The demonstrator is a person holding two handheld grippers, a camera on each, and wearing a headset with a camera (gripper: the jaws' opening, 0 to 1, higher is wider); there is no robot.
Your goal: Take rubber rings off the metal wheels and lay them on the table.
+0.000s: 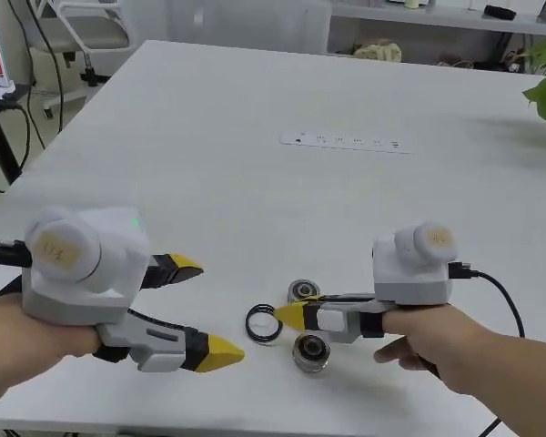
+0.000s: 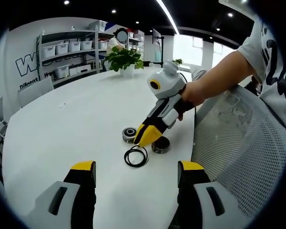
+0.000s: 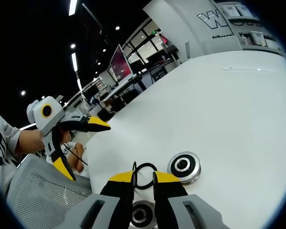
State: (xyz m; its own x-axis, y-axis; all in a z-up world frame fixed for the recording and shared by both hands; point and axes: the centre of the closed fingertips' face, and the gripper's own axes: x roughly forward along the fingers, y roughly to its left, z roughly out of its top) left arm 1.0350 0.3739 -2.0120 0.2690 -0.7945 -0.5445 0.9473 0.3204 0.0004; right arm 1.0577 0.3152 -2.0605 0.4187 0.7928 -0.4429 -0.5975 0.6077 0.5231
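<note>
Right tongs [image 1: 289,316] low, pinching rubber ring [image 1: 249,322]; left tongs [image 1: 211,309] spread wide.

Large "W" on the wall [image 2: 19,47] — rest illegible.

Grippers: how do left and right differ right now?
Left gripper has its jaws wide apart and empty. Right gripper has them almost closed, seemingly pinching the ring. Left is held off to the side, away from the parts. Right's tips are low by the far wheel and near wheel. Both have yellow tips and white bodies.
</note>
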